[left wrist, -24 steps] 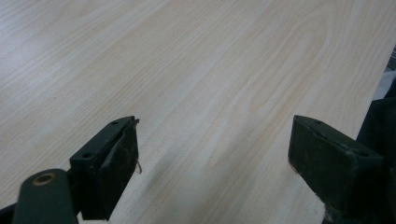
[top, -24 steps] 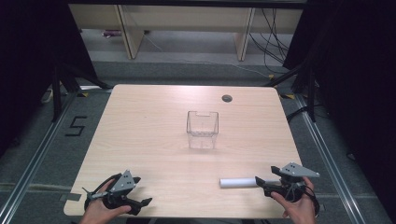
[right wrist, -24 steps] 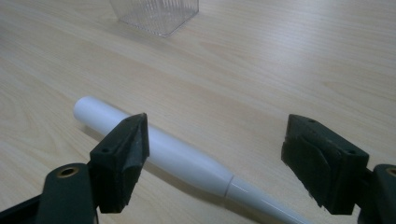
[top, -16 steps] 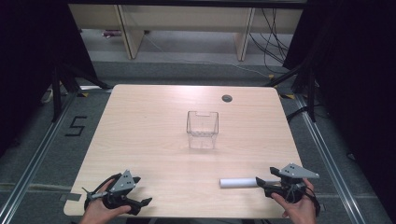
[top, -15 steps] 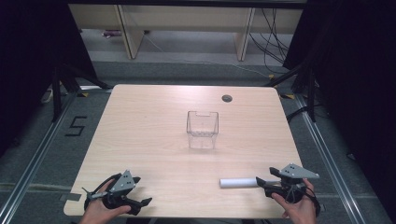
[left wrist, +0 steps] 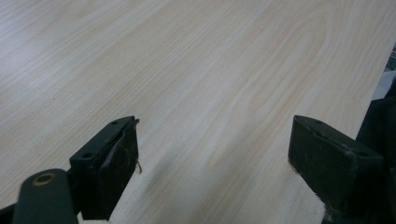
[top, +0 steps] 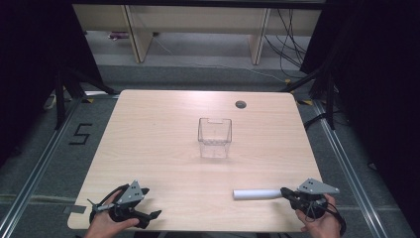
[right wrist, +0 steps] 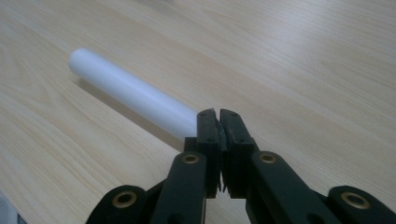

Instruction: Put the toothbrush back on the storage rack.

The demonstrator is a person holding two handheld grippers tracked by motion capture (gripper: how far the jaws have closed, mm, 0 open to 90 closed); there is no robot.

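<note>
A white tube [top: 257, 194] lies flat on the wooden table [top: 158, 134] near its front right edge. My right gripper [top: 285, 192] is shut, its tips right at the tube's right end. In the right gripper view the two jaws press together at the right gripper's tips [right wrist: 218, 116] with nothing between them, and the tube [right wrist: 130, 95] runs away to the upper left just beyond them. My left gripper [top: 150, 202] rests open at the front left corner. In its own view the left gripper [left wrist: 215, 163] has its jaws wide apart over bare wood.
A clear, empty plastic box [top: 215, 138] stands upright at the table's middle. A small dark hole [top: 240, 104] sits near the far edge. Shelving and cables stand behind the table, and a floor mark "5" [top: 81, 134] lies to the left.
</note>
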